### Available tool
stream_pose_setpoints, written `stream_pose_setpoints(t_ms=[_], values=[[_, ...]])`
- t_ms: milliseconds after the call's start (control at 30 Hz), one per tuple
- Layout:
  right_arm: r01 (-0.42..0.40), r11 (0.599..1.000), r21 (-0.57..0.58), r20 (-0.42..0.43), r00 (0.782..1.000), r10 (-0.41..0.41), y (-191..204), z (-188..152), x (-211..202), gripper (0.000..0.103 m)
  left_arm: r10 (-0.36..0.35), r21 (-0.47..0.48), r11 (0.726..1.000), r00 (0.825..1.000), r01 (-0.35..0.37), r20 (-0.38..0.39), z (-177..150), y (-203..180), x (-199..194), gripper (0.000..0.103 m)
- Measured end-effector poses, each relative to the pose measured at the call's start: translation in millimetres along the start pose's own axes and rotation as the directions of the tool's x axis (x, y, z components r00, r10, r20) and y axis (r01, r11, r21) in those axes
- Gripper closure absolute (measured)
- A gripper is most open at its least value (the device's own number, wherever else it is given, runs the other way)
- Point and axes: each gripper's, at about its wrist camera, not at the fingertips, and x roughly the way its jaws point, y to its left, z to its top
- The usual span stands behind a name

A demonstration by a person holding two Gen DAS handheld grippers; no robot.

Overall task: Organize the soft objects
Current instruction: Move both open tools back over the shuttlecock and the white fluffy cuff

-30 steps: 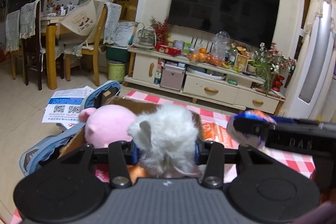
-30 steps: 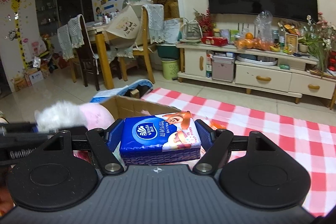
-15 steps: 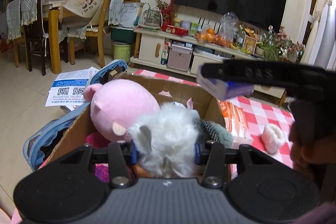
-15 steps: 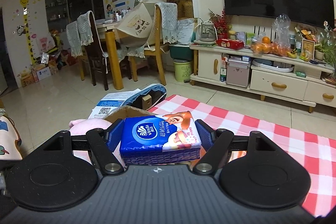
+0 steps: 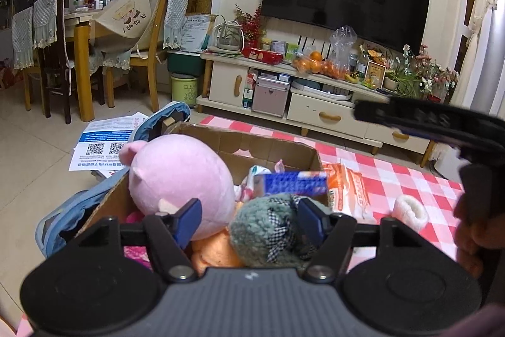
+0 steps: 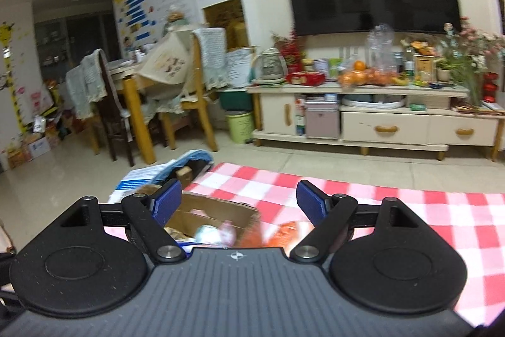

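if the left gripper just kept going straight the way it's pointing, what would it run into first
Most likely the grey-green plush with checked trim, which sits right between the spread fingers of the left gripper, inside the cardboard box. The jaws have just been opening and look clear of it. Depth is hard to judge.

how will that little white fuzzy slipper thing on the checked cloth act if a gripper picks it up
The white fuzzy slipper looks plush, so it will probably squash between the jaws rather than resist. It seems light for its size and unlikely to slip, given the fleecy surface. Lying low on the checked cloth, it should not roll, though it may flop.
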Motion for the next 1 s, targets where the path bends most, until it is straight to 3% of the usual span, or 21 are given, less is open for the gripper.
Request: stream_pose_setpoints(t_ms=[567, 1000], values=[[0.137, 0.990, 0.008, -0.085, 0.987, -0.136, -60, -65, -59, 0.002, -0.031, 0.047, 0.998, 0.999, 0.030, 0.014, -3, -37, 3, 0.028], [0.210, 0.977, 0.038, -0.090, 0.974, -0.206, -90, -79, -76, 0.002, -0.072, 0.153, 0.986, 0.997, 0.070, 0.010, -18, -87, 6, 0.023]])
